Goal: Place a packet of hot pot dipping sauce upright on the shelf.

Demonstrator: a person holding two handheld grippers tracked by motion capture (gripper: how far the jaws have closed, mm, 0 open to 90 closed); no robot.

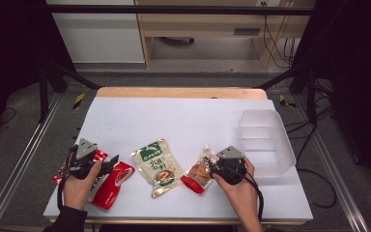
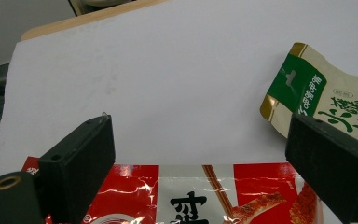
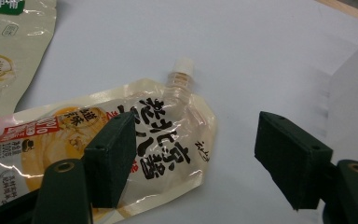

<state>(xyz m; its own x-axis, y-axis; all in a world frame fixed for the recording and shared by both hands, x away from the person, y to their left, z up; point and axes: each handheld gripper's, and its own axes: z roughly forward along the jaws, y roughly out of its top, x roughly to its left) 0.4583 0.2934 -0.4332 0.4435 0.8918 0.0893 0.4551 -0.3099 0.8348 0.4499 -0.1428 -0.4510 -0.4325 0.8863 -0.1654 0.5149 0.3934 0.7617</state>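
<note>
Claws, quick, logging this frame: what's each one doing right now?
Left claw: open, over the red packet, holding nothing.
Right claw: open, over the spouted pouch, holding nothing.

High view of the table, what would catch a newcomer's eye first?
Three bright food pouches lie in a row along the near edge of the white table: a red pouch under the open left gripper, a green-topped pouch in the middle, and a spouted sauce pouch beside the open right gripper. A clear plastic bin stands to the right, apart from them.
</note>
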